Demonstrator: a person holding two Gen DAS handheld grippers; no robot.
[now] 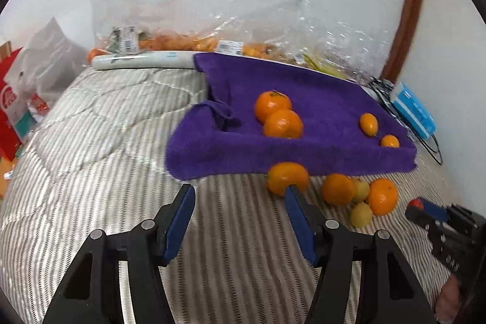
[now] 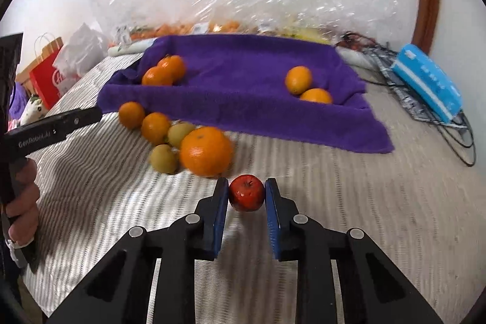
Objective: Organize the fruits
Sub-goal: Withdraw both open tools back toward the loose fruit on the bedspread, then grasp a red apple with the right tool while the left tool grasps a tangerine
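Observation:
My right gripper (image 2: 246, 185) is shut on a small red fruit (image 2: 246, 192) just above the striped bedding (image 2: 334, 217). Beside it to the left lie a big orange (image 2: 206, 151), two smaller oranges and two yellow-green fruits (image 2: 164, 158). A purple towel (image 2: 243, 75) behind them carries two oranges (image 2: 164, 72) on its left and two (image 2: 299, 79) on its right. My left gripper (image 1: 240, 192) is open with nothing between its fingers. Its right fingertip sits in front of an orange (image 1: 288, 178) at the towel's (image 1: 303, 148) front edge. The red fruit (image 1: 416, 203) shows at the right.
Clear plastic bags (image 1: 212, 29) of fruit line the wall behind the towel, with a white roll (image 1: 142, 60) in front. A blue pack (image 2: 428, 84) and black cables (image 2: 455, 129) lie to the right. A red paper bag (image 2: 45, 78) and a white bag stand at the left.

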